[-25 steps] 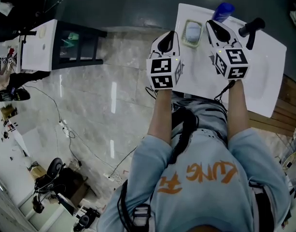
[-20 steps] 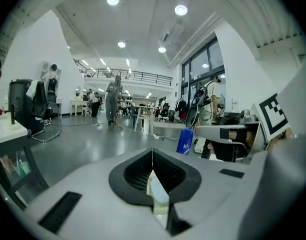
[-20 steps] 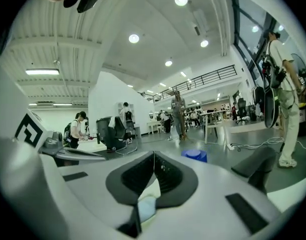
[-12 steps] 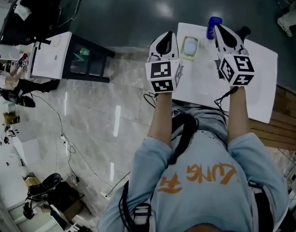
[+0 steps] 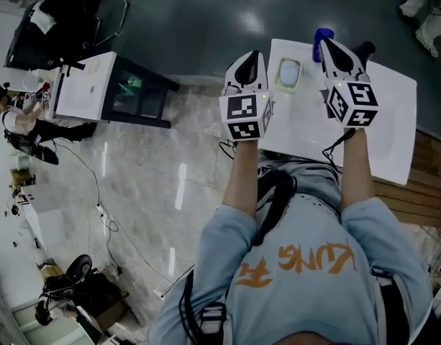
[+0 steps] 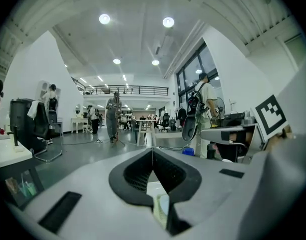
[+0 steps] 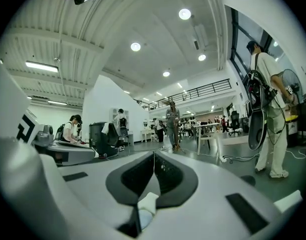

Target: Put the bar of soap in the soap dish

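The left gripper [image 5: 251,56] and right gripper [image 5: 325,44] both have their jaws together, with nothing between them. The left hangs over the left edge of the white tabletop [image 5: 314,128]. The right hangs over its far edge, just beside a blue bottle [image 5: 321,36]. The bar of soap [image 5: 288,70] lies in the soap dish [image 5: 288,89] near the far-left corner, so the placing looks done. A clean finish means backing straight off, clear of dish and bottle. Both forearms reach forward side by side, with the grippers roughly level.

Lt-blue top [image 5: 306,218], orange print [image 5: 292,259], white L claw [image 5: 253,54], R claw [image 5: 323,42]
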### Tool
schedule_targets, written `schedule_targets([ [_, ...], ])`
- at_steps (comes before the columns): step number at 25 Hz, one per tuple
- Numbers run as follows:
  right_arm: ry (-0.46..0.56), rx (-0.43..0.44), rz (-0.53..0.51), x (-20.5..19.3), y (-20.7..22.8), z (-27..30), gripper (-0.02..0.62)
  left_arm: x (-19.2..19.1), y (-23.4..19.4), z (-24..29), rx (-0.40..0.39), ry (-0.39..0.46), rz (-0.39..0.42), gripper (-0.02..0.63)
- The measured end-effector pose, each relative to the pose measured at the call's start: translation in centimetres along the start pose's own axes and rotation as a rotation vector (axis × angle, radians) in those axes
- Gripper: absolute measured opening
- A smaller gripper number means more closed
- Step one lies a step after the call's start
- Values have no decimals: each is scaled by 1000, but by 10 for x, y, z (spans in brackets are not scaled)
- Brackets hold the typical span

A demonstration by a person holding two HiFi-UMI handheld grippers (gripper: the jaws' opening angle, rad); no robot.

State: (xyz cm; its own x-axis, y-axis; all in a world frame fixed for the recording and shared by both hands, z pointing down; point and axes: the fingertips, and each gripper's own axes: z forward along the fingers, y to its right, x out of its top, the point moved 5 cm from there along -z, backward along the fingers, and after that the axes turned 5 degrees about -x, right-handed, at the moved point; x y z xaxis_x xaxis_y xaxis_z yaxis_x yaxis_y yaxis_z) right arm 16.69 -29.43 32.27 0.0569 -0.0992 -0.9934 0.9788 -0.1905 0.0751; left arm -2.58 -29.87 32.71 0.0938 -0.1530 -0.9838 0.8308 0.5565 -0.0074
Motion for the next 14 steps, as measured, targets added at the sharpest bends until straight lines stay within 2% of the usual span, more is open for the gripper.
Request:
schedule_targets([
  [8, -8, 32, -10, -3, -15, 12, 31, -8, -19, -10, 45, -11, -22, 25],
  [14, -16, 41, -9, -19, -22, 9, 31, -25, -20, -16, 44, -20, -30, 25],
])
